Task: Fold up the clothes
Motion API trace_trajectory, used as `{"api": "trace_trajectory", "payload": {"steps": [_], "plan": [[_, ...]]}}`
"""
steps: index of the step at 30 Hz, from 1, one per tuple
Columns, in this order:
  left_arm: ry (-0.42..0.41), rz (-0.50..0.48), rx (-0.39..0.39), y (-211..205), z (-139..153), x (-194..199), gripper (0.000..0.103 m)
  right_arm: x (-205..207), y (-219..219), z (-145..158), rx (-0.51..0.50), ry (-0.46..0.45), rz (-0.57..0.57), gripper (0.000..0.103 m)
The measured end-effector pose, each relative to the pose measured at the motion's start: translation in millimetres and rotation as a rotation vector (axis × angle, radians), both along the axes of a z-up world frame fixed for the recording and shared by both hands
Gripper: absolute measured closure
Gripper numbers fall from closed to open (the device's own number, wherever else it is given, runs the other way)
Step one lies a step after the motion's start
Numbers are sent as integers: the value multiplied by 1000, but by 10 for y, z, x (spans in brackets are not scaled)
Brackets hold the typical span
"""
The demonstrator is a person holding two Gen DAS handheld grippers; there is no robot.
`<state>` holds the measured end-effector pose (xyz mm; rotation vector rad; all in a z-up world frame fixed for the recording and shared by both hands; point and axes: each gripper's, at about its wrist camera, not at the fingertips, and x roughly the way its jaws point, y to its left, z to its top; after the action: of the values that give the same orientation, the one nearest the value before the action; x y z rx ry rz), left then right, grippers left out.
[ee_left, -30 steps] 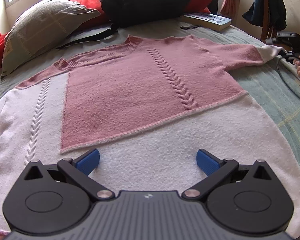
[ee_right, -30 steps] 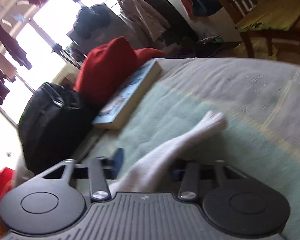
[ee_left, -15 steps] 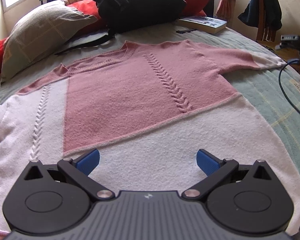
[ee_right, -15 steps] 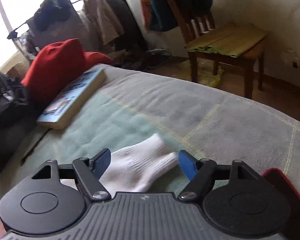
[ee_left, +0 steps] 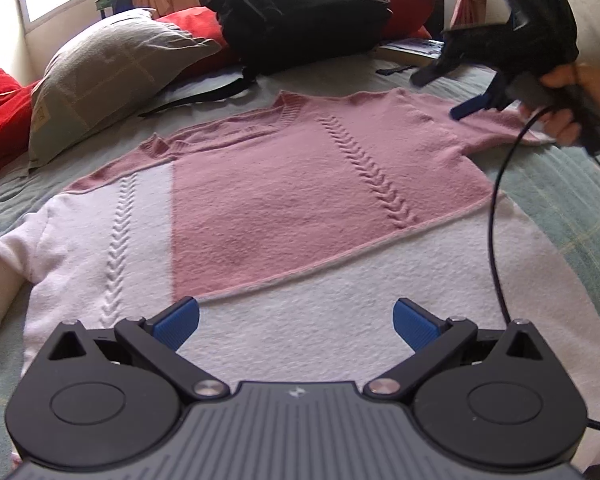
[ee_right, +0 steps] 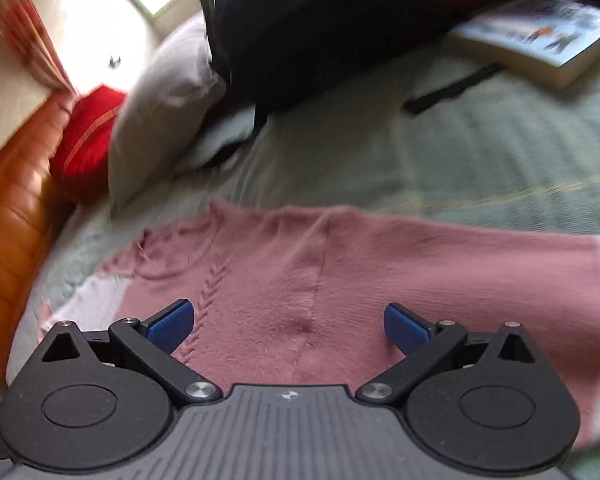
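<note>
My right gripper [ee_right: 287, 326] has let go of the white cuff it pinched a second ago; its jaws have just been opening and now stand wide and empty over the pink sleeve. The sweater [ee_left: 284, 200] lies flat on the bed [ee_left: 572, 200]. My left gripper [ee_left: 296, 320] hovers agape above the hem as before.

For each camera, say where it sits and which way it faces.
Left wrist: sits on the left gripper, low over the sweater's white hem, facing up the bed toward the pillow and backpack; shows its own open jaws, plus the right gripper and hand.
Right wrist: sits on the right gripper, above the sweater's pink shoulder and sleeve, facing across toward the pillow, backpack and book; blurred; only its own open jaws show.
Shared: sweater, pillow, backpack, bed.
</note>
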<state>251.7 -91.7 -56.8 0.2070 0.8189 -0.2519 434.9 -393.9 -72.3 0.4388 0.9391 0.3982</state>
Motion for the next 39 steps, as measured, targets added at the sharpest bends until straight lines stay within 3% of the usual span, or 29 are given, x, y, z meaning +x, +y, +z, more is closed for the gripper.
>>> {"api": "trace_trajectory", "payload": {"steps": [4, 11, 19, 22, 28, 33, 37, 39], "plan": [[5, 17, -2, 60, -37, 19, 1, 14, -214, -49, 45, -18, -3, 0], [14, 12, -8, 52, -80, 26, 1, -241, -1109, -6, 21, 4, -186, 0], [16, 6, -1, 23, -77, 14, 1, -567, -1940, 7, -102, 6, -418, 1], [18, 3, 1, 17, -77, 15, 1, -610, -1941, 91, -146, -11, -483, 0], [16, -4, 1, -3, -68, 25, 1, -511, -1843, 80, -191, -35, -393, 0], [14, -5, -2, 22, -63, 24, 1, -601, -2169, -8, -255, -32, -543, 1], [13, -7, -7, 21, -68, 38, 1, -678, -2119, 85, -323, -17, -623, 0], [13, -16, -9, -1, -71, 30, 1, -661, -1916, 158, -380, -30, -586, 0]]}}
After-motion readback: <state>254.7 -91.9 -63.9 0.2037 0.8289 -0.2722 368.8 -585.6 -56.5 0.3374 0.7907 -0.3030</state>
